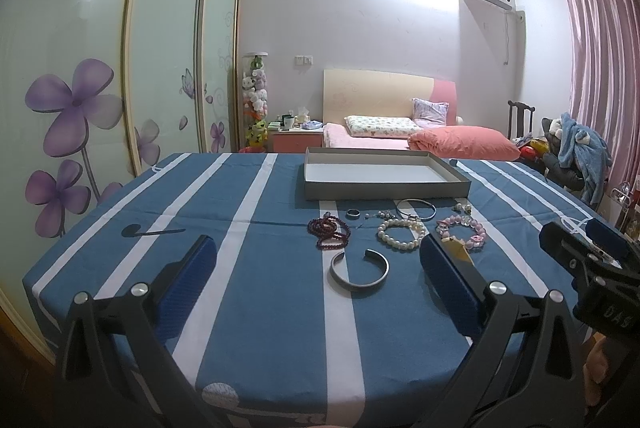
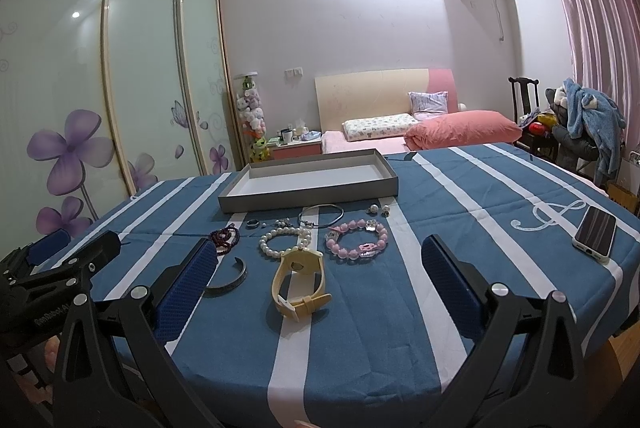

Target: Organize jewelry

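Lying loose on the striped tablecloth, just near of the empty grey tray — cream watch, pearl bracelet, pink bead bracelet, dark red beads, open metal cuff, thin bangle, ring. All likely light; beads slippery and liable to roll, cuff stiff — best pinched across its band. Left gripper and right gripper both spread wide, holding nothing. Phone far right.

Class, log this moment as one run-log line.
left gripper: open, empty | right gripper: open, empty | tray: empty | cuff bangle, watch, pearl bracelet: on cloth
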A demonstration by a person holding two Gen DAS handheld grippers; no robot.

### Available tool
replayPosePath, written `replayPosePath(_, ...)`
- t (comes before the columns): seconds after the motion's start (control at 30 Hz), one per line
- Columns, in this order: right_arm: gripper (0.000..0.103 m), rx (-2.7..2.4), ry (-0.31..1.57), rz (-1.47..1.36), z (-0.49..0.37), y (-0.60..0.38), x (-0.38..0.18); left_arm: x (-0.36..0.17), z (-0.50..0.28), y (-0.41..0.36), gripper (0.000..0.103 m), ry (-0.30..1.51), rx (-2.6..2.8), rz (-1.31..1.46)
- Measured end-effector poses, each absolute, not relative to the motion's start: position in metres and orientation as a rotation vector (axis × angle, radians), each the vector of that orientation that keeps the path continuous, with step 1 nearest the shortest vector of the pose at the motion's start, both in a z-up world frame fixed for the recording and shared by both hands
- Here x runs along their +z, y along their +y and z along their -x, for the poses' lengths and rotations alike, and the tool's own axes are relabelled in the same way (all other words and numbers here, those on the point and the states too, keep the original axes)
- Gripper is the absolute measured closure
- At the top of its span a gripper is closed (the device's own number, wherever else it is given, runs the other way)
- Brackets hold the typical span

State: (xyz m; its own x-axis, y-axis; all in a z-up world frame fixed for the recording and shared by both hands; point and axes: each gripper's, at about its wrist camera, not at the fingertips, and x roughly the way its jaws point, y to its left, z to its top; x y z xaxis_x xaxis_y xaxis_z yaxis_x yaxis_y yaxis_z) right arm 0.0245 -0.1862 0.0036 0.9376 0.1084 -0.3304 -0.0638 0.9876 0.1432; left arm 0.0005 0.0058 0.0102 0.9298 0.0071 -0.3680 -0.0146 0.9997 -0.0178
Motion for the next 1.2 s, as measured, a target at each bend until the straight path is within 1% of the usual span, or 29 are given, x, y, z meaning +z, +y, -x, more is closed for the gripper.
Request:
replayPosePath(0.2,0.002,0.111,0.410,-0.140,-0.040,-0.187,-0.010,0.001,-0.018,0.011,0.004,0.431,0.015,0.042)
replayPosePath(0.33,0.002,0.134,0.494,-0.156,-0.062,-0.185,-0.022,-0.009,-0.036,0.017,0.004,0.492,0.008,0.053)
replayPosePath(0.47,0.007,0.152,0.589,-0.163,-0.087,-0.180,-0.034,-0.018,-0.057,0.018,0.004,0.560,-0.011,0.036)
replayPosePath(0.53,0.007,0.149,0.635,-0.149,-0.100,-0.175,-0.040,-0.023,-0.066,0.016,0.004,0.587,-0.025,0.024)
replayPosePath(0.67,0.012,0.147,0.719,-0.139,-0.119,-0.168,-0.048,-0.029,-0.078,0.012,0.004,0.613,-0.039,-0.015)
replayPosePath(0.83,0.025,0.149,0.806,-0.139,-0.136,-0.162,-0.059,-0.034,-0.094,0.010,0.004,0.655,-0.057,-0.025)
replayPosePath(1.0,0.032,0.155,0.837,-0.128,-0.140,-0.157,-0.065,-0.037,-0.103,0.006,0.004,0.685,-0.074,-0.027)
replayPosePath(1.07,0.046,0.156,0.834,-0.115,-0.141,-0.156,-0.065,-0.040,-0.107,0.006,0.004,0.698,-0.078,-0.020)
replayPosePath(1.13,0.054,0.156,0.826,-0.111,-0.143,-0.157,-0.065,-0.042,-0.111,0.005,0.004,0.717,-0.086,-0.011)
replayPosePath(1.2,0.060,0.156,0.820,-0.125,-0.143,-0.164,-0.065,-0.044,-0.115,0.001,0.004,0.734,-0.092,-0.011)
